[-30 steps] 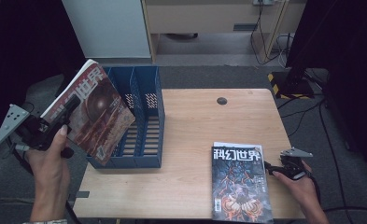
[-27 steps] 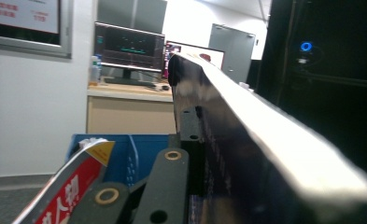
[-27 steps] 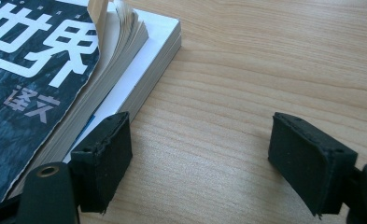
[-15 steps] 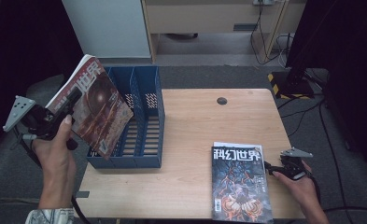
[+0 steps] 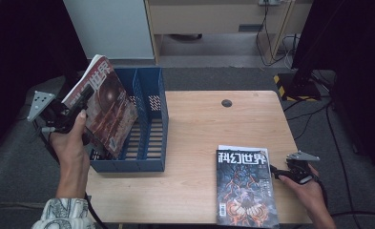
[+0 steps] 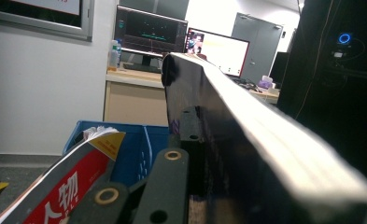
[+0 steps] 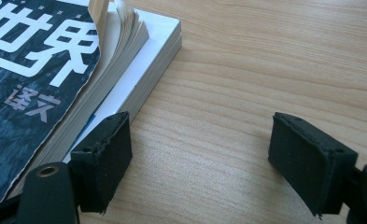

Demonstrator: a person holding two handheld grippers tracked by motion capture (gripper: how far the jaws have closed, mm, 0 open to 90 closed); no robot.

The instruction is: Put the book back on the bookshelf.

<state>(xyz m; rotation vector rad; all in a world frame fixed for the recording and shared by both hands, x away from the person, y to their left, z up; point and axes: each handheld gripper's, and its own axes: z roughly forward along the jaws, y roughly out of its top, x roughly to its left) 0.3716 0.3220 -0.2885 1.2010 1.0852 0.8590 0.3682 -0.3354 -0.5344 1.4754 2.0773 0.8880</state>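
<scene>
Wooden bench point(image 5: 199, 138) w/ blue rack point(image 5: 147, 119): high view, left tool point(image 5: 75, 112) is gripping red magazine point(image 5: 106, 107) tilted over rack. Right gripper view: right tool point(image 7: 197, 158) is resting unclenched beside dark magazine point(image 7: 36, 60) on bench.

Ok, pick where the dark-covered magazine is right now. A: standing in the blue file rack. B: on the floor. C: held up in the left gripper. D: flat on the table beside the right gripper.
D: the dark-covered magazine lies flat on the table, with the open right gripper at its edge.
</scene>
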